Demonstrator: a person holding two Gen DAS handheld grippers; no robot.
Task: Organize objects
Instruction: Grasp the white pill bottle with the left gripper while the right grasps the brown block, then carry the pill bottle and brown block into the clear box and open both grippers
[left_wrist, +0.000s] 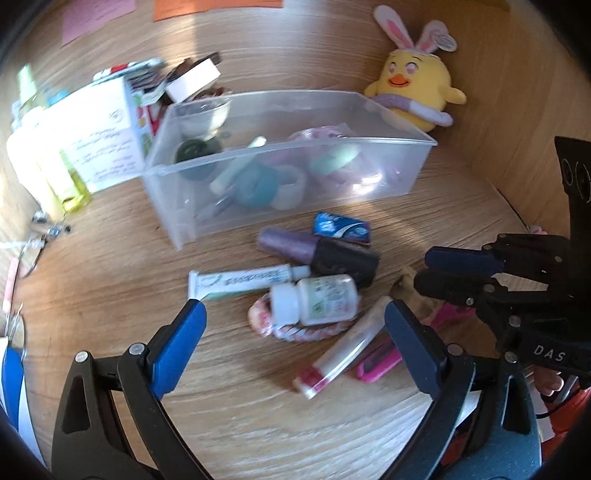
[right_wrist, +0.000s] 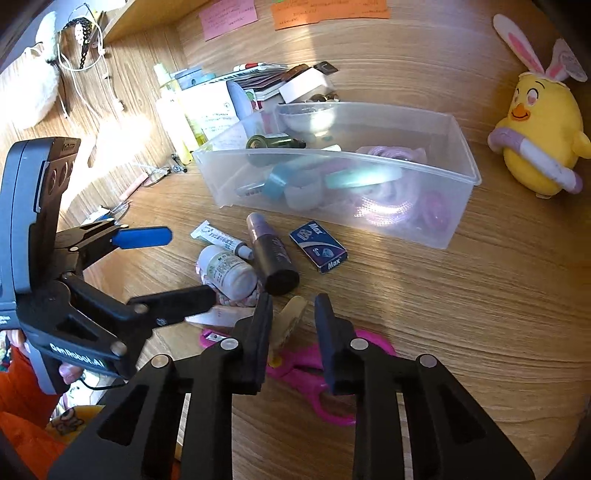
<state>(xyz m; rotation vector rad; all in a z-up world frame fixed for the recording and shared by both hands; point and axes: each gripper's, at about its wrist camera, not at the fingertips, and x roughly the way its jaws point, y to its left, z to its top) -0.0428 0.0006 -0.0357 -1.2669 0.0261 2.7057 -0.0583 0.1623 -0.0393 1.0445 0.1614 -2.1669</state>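
My left gripper (left_wrist: 295, 306) stands open over the white pill bottle (left_wrist: 317, 299), one finger on each side and not touching it. The bottle lies on a pink braided hair tie (left_wrist: 295, 334). The right wrist view shows the same left gripper (right_wrist: 192, 266) beside the bottle (right_wrist: 229, 273). My right gripper (right_wrist: 291, 317) is shut on a beige clip (right_wrist: 293, 314) above pink scissors (right_wrist: 314, 369). From the left wrist, the right gripper (left_wrist: 419, 271) is at the right. A purple polish bottle (right_wrist: 269, 254), white tube (right_wrist: 221, 238) and blue box (right_wrist: 319, 247) lie before the clear bin (right_wrist: 466, 147).
The bin (left_wrist: 295, 147) holds tape rolls, hair ties and a dark bottle. A yellow chick plush (left_wrist: 417, 92) sits at the back right. A white carton (left_wrist: 99, 129) and yellowish bottles (left_wrist: 70, 177) stand left of the bin. A clear tube with a red cap (left_wrist: 343, 354) lies near my fingers.
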